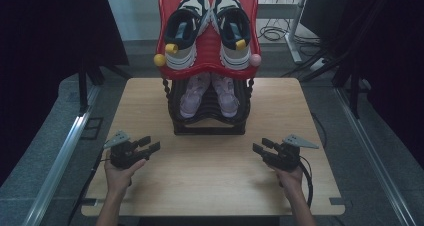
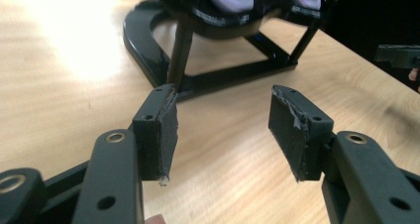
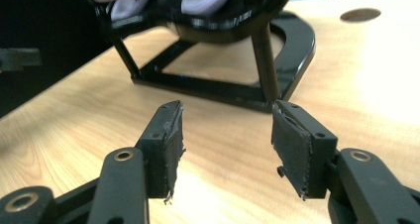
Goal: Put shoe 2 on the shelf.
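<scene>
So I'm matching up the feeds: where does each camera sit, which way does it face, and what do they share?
High view: above the person's side, looking forward and down on the table; shows the shoe rack, both hands, left gripper and right gripper.
Left gripper view: rides the left gripper, low over the table, facing the rack base; jaws apart.
Right gripper view: rides the right gripper, facing the rack base; jaws apart.
All three share the rack and table.

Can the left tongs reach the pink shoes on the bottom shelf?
Probably yes. The left tongs are open, and bare table lies between them and the pink shoes, whose shelf is open at the front.
</scene>
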Available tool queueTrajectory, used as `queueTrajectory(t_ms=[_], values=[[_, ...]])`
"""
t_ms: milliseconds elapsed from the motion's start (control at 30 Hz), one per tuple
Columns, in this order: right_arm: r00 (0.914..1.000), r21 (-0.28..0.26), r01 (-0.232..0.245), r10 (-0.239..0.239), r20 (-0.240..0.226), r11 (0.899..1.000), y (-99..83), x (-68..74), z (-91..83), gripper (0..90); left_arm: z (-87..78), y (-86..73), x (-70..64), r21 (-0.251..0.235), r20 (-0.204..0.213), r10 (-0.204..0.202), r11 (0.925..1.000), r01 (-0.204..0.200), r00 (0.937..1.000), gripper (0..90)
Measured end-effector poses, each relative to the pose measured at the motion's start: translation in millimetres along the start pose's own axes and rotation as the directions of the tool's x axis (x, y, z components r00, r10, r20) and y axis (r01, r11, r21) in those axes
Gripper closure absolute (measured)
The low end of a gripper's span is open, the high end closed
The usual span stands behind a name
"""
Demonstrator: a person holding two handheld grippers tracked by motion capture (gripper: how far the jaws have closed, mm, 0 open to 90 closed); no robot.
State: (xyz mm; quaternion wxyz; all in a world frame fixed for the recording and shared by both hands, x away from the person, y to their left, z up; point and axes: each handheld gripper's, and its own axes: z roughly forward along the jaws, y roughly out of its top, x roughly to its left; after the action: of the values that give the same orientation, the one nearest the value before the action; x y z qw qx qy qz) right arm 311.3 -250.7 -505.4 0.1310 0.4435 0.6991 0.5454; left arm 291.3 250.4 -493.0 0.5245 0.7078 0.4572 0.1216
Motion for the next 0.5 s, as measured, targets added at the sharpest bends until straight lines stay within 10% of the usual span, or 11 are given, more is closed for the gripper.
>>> queueTrajectory(t_ms=[500], values=[[0.999,0.082,0.044,-0.044,-0.008,0.996,-15.1,6.7,6.8,45.9,1.2,-17.9,7.9,0.032,0.009,-0.013,0.9994,0.012,0.9999,44.8]])
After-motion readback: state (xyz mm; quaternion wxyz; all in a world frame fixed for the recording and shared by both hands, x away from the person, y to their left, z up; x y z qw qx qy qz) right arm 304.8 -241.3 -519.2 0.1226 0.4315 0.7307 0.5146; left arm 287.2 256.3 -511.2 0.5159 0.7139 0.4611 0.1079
